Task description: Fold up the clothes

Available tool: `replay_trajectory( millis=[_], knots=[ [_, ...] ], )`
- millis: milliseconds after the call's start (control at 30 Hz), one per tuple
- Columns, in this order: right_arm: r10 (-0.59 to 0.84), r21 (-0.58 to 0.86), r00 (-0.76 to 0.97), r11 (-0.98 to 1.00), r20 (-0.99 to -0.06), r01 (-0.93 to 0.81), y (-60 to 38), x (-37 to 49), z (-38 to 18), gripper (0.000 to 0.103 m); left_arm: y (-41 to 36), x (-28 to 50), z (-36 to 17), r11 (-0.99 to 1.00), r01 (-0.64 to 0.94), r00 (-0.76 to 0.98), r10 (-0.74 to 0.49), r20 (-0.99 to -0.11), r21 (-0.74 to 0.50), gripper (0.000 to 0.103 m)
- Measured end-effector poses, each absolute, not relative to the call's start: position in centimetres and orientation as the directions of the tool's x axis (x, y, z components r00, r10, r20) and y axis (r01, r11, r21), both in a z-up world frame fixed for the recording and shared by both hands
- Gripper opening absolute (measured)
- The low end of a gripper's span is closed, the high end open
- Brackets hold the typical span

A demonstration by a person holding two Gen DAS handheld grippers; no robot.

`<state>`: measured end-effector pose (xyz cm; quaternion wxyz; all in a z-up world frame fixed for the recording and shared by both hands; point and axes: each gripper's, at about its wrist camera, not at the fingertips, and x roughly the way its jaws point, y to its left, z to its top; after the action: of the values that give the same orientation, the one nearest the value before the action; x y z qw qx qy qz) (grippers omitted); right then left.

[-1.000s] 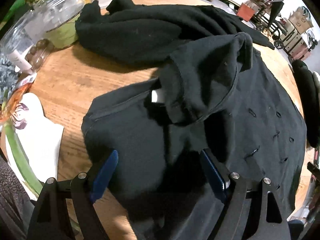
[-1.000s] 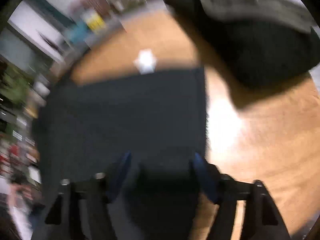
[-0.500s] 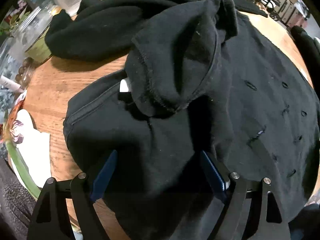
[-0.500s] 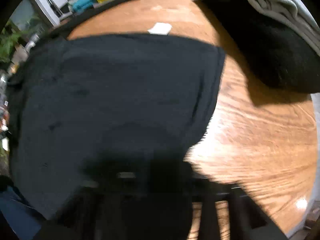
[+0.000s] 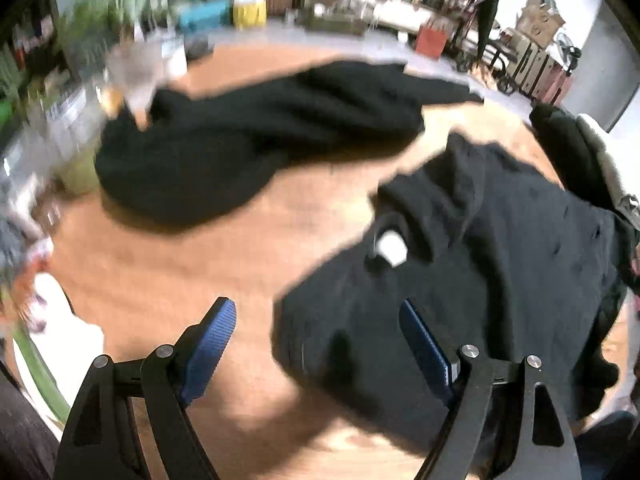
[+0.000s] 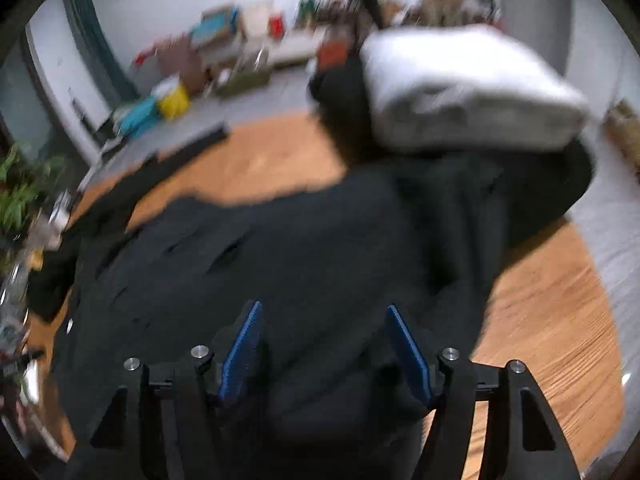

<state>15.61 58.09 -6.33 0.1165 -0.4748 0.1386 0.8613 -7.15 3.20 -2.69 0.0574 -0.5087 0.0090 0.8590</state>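
The left gripper [image 5: 320, 344] hangs wide open over the wooden table [image 5: 168, 264], beside a crumpled black garment [image 5: 480, 272].

Shirt [image 5: 500, 280] on table [image 5: 192, 264]

Round wooden desk [image 5: 208, 272], orange-brown grain, edge curving at far side & right. On it: black garment [image 5: 500, 280] spread flat on near-right part, w/ small white tag [image 5: 390, 246] showing at its neck area & top part bunched in folds. 2nd black garment [image 5: 248, 148] lies crumpled toward far-left, apart from the first, bare wood between. Stack at far-right edge: folded grey-white cloth [image 6: 460, 92] atop a dark pile [image 6: 532, 192], touching the spread garment. Left rim: white paper [image 5: 68, 328], blurred clear containers [image 5: 132, 72].
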Motion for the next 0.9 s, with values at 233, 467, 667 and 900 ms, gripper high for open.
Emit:
replay_trajectory(
  millis=[233, 467, 667, 900],
  knots=[
    [0.0, 0.123, -0.435, -0.959, -0.9, -0.254, 54.2, 13.2, -9.0, 0.078, 8.8, -9.8, -4.1, -0.955, -0.272, -0.455, 0.022, -0.89, 0.116, 0.084],
    [0.012, 0.11, -0.418, -0.957, -0.909, -0.267, 54.3, 14.8, -8.1, 0.08, 15.6, -10.9, -5.5, -0.857, -0.42, -0.534, -0.034, -0.845, 0.3, 0.084],
    [0.009, 0.101, -0.397, -0.962, -0.918, -0.255, 53.3, 11.6, -10.0, 0.081, 16.8, -11.9, -6.0, -0.848, -0.517, -0.376, 0.103, -0.921, 0.116, 0.011],
    [0.0, 0.1, -0.399, -0.968, -0.917, -0.23, 52.3, 10.9, -10.3, 0.082, 16.7, -10.5, -2.4, -0.85, -0.522, -0.485, 0.227, -0.845, 0.071, 0.084]
  ],
)
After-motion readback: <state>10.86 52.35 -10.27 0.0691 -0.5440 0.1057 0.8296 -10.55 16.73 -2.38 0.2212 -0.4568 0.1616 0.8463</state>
